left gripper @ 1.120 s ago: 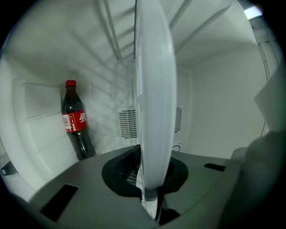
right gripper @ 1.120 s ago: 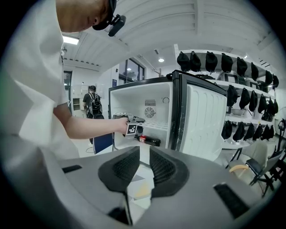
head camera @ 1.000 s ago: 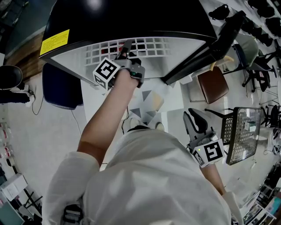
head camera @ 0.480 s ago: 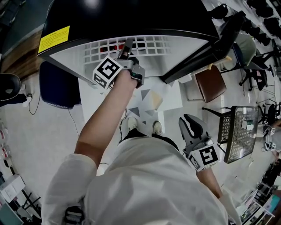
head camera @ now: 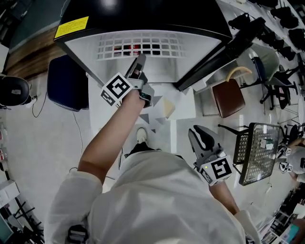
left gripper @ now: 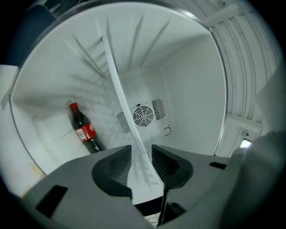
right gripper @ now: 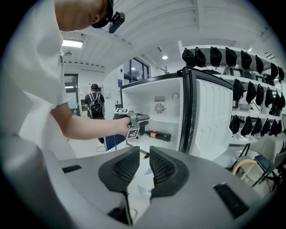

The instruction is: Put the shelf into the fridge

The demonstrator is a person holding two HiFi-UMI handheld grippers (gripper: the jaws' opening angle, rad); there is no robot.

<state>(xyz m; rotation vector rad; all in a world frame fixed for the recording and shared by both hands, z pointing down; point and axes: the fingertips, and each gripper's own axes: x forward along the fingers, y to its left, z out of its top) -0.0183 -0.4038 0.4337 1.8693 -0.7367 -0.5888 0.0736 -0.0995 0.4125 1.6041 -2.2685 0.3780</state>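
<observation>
The white wire shelf (head camera: 143,47) lies flat inside the open fridge (head camera: 143,14). In the left gripper view it runs edge-on (left gripper: 117,85) from the back wall to my jaws. My left gripper (head camera: 138,61) is at the shelf's front edge. Its jaws (left gripper: 141,154) are opening, with the shelf's rim between the pads and no firm press visible. My right gripper (head camera: 199,133) hangs low at my right side, away from the fridge. A narrow gap shows between its jaws (right gripper: 144,156), with nothing in it.
A cola bottle (left gripper: 84,129) lies on the fridge floor below the shelf. The fridge door (head camera: 219,57) stands open at the right. A brown chair (head camera: 229,97), a mesh cart (head camera: 259,147) and a dark blue bin (head camera: 66,88) stand around. A person with a backpack (right gripper: 94,105) stands far off.
The left gripper has stayed at the shelf's front edge, its tip slightly back from the grid. The right gripper has drifted left and nearer my body.
</observation>
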